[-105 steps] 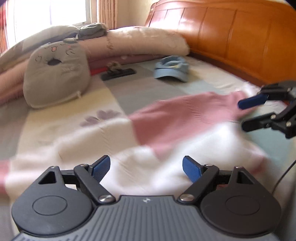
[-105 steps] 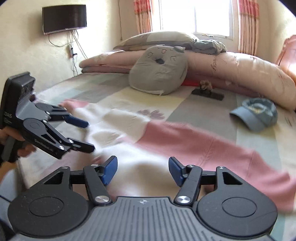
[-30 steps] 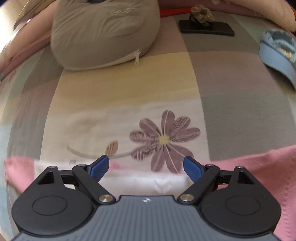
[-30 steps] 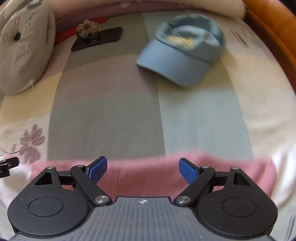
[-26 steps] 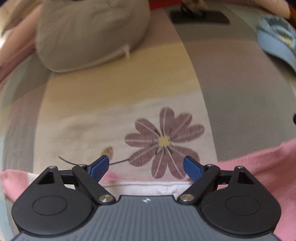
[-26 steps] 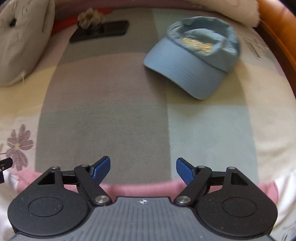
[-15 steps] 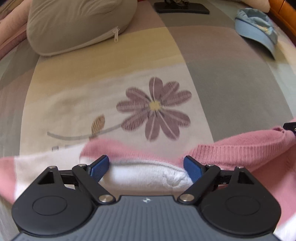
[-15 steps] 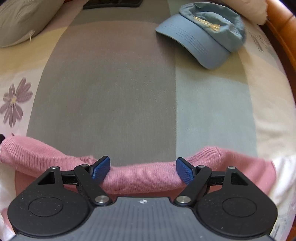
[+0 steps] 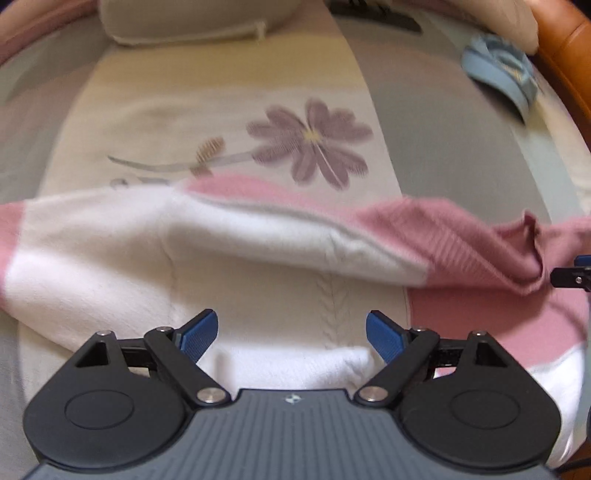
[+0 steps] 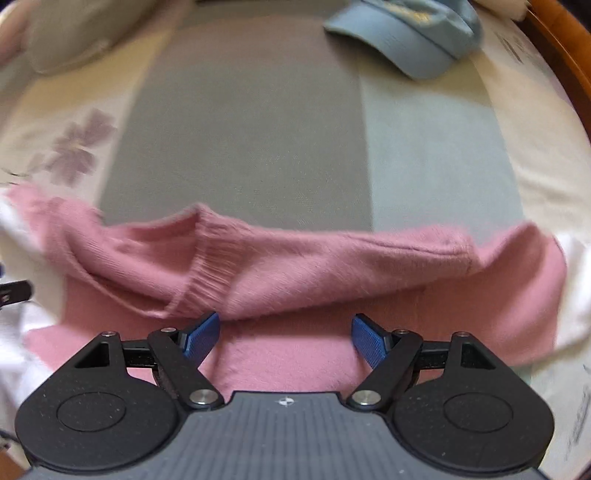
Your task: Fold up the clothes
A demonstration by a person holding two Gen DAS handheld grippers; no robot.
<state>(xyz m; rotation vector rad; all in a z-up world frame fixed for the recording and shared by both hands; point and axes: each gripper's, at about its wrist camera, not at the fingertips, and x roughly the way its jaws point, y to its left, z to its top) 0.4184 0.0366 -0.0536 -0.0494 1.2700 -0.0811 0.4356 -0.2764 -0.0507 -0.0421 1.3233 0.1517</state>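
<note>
A patchwork-covered bed is being shown, its wooden headboard edging the right. One pink-and-white sweater is being spread across the near edge; since half a second ago, its far edge has been doubled back toward the near side, suggesting a fold under way. The left gripper and right gripper are being held wide open, gripping nothing. One blue cap is lying near the headboard.

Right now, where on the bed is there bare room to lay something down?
The grey and pale blue panels between the sweater and the cap lie bare. The flower patch below the cushion is free too. The near edge is crowded by sweater.
</note>
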